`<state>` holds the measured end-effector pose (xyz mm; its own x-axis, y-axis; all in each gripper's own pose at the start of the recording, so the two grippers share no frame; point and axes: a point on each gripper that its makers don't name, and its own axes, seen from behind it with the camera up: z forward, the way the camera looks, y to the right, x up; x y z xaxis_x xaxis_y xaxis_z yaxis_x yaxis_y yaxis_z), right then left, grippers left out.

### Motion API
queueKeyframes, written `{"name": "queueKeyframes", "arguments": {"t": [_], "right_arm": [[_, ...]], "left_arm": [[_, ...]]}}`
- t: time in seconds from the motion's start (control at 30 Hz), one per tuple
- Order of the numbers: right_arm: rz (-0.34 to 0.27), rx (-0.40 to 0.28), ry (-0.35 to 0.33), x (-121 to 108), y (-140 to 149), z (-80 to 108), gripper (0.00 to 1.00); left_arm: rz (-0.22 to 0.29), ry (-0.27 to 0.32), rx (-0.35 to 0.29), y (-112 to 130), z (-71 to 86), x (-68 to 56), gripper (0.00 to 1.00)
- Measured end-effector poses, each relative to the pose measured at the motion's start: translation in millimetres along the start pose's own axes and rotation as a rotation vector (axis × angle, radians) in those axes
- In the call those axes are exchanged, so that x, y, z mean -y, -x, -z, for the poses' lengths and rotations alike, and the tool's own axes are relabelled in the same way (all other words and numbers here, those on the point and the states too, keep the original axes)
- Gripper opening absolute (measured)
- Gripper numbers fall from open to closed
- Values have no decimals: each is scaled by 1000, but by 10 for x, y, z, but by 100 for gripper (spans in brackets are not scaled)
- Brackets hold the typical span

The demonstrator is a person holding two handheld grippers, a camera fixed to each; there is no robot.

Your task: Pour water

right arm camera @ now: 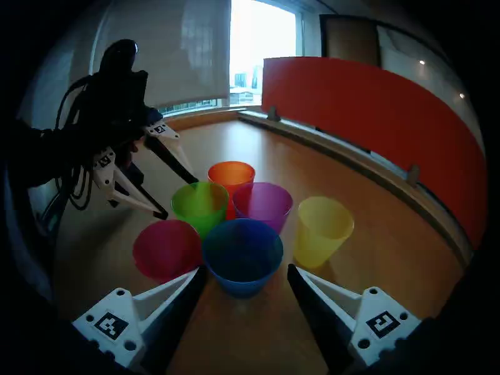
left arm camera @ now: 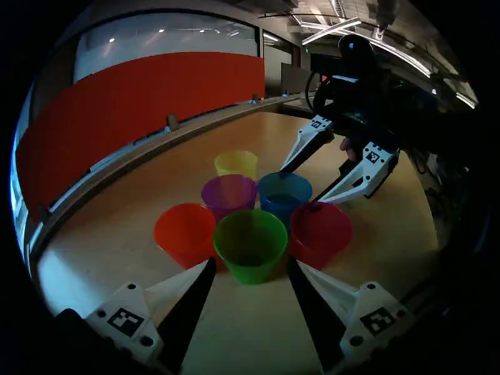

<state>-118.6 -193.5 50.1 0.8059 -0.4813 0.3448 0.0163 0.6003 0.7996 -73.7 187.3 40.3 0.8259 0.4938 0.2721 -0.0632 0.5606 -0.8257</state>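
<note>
Left gripper point(left arm camera: 251, 262) wide open, empty; green cup point(left arm camera: 250, 240) just ahead between its fingers. Right gripper point(right arm camera: 245, 270) the same, facing blue cup point(right arm camera: 242, 250). Advance straight, grip mid-wall; neighbours point(left arm camera: 185, 232) crowd both sides.

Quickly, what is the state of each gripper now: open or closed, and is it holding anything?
Left gripper: open, holding nothing; green cup just ahead.
Right gripper: open, holding nothing; blue cup just ahead.
</note>
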Motion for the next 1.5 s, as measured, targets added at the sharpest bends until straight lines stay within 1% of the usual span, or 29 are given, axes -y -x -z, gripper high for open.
{"name": "queueKeyframes", "arguments": {"t": [0.2, 0.7, 0.9, 1.2, 1.5], "right_arm": [[-3, 7, -9, 2, 1, -52, 99], [-2, 18, -25, 28, -38, -182, 100], [-16, 18, -29, 35, -40, -222, 99], [-12, 19, -30, 35, -35, -253, 99], [-8, 22, -27, 30, -17, -256, 99]], "left_arm": [[-13, -3, 12, 12, -68, 11, 83], [-12, 7, 20, 13, -204, 19, 83], [-6, 9, 16, -8, -247, 21, 83], [-11, 6, 22, 22, -291, 14, 83], [-1, 8, 16, 15, -320, 19, 83]]}}
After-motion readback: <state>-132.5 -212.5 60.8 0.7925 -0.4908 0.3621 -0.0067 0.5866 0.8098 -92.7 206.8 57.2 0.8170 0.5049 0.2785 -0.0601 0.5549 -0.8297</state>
